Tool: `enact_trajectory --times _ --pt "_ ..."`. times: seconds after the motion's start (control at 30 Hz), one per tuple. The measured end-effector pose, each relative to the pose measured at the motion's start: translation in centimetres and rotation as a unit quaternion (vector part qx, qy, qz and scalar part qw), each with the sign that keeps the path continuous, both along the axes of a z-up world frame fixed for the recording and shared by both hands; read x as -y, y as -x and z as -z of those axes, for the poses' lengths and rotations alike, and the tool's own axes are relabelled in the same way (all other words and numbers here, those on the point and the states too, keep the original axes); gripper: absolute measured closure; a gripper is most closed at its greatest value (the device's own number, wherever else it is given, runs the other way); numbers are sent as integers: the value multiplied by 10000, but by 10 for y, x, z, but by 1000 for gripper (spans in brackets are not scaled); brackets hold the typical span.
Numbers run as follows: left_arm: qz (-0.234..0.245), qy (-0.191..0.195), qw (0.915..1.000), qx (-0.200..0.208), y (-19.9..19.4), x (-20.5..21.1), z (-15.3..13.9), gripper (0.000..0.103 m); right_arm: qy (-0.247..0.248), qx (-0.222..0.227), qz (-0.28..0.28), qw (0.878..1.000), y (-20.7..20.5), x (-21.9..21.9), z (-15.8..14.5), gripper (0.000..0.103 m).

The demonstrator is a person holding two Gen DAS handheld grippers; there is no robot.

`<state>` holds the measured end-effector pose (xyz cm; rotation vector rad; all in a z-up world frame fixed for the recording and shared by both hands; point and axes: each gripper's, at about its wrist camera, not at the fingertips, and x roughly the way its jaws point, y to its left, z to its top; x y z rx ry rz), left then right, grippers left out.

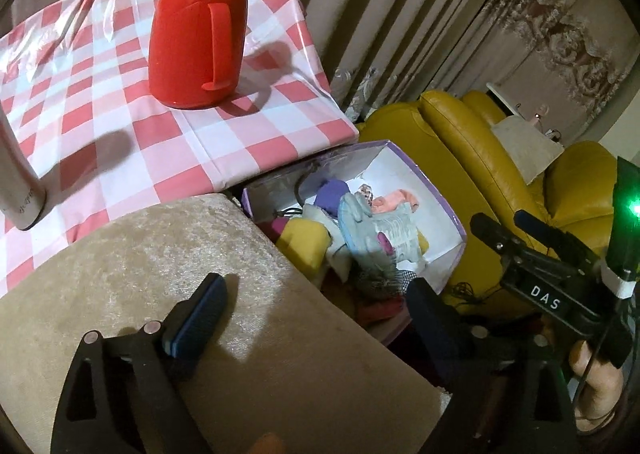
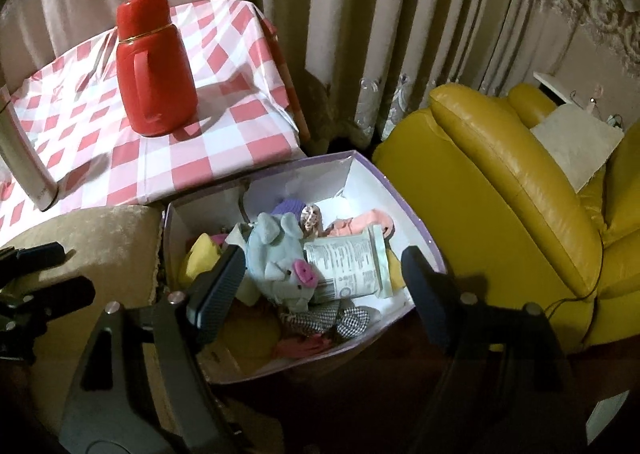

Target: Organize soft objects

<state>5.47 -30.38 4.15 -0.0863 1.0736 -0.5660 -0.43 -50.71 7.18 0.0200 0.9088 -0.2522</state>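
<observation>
A white box with purple edges [image 2: 404, 196] sits on the floor between a beige cushioned seat [image 1: 160, 254] and a yellow armchair [image 2: 500, 182]. It holds a grey plush pig with a pink snout [image 2: 280, 258], a printed soft pack [image 2: 352, 266], purple, peach, yellow and checked cloths. The box [image 1: 404, 170] and the pig [image 1: 360, 226] also show in the left wrist view. My right gripper [image 2: 320, 286] is open and empty above the box. My left gripper [image 1: 316, 310] is open and empty, one finger over the beige seat, the other over the box.
A red thermos jug [image 1: 196, 26] stands on a table with a pink checked cloth [image 1: 100, 102]. A white bottle [image 1: 16, 182] stands at the table's left. Curtains [image 2: 360, 34] hang behind. A pale cushion [image 2: 572, 142] lies on the armchair.
</observation>
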Motion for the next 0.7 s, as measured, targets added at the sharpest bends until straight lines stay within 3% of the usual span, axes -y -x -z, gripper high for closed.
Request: enact_trajectory --times 0.7 --pt "31 -43 10000 -51 -3 4 2 7 -32 -28 2 10000 -1 0 3 21"
